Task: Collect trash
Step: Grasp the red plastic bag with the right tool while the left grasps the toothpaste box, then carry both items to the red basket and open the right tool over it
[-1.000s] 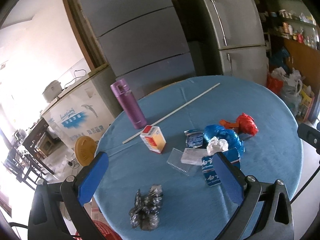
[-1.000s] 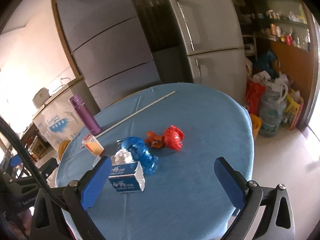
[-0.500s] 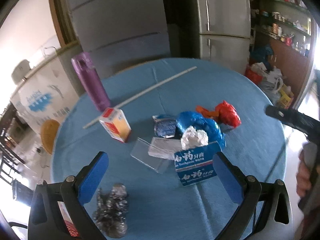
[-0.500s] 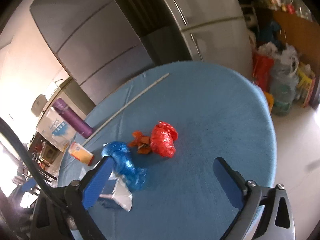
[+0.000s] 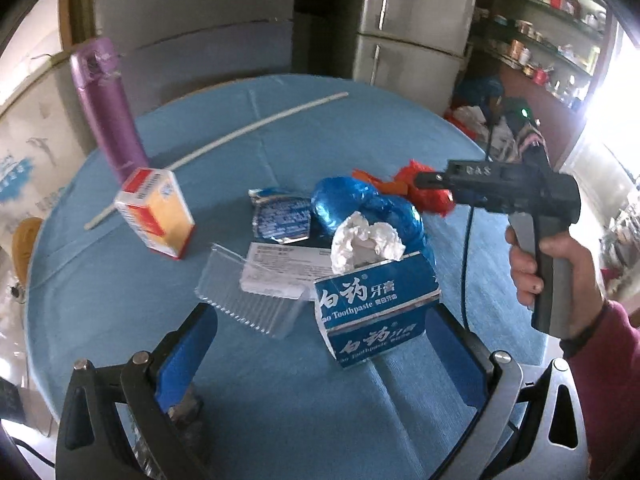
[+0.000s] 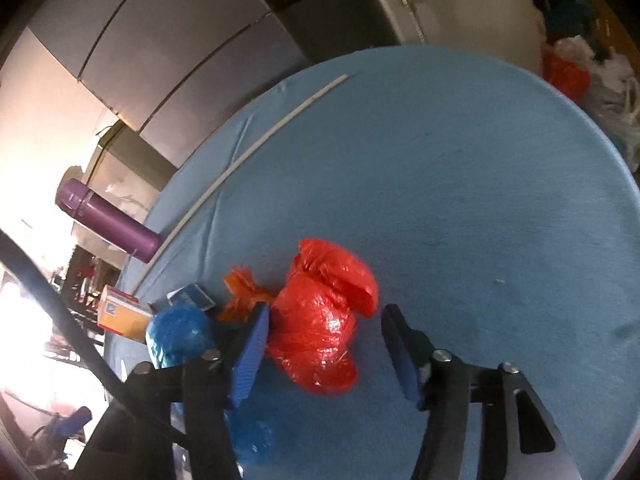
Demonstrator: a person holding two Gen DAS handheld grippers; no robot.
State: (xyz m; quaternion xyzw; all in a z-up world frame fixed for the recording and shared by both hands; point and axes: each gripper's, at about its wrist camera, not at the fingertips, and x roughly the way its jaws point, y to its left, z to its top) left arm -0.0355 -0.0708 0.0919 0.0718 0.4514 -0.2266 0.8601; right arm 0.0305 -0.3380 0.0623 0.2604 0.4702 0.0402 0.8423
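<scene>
Trash lies on a round blue table. In the left wrist view my left gripper is open, its blue pads either side of a blue toothpaste box stuffed with white tissue. A clear plastic wrapper, blue foil packet, blue bag and orange carton lie beyond. In the right wrist view my right gripper is open around a red plastic bag, left pad touching it. An orange bag lies beside it.
A purple flask stands at the table's far left. A long white rod lies across the far side. Fridges stand behind the table, cluttered shelves and bags to the right.
Both grippers moved forward and down. The left came up to the toothpaste box. The right came down around the red bag and its jaws have narrowed.
</scene>
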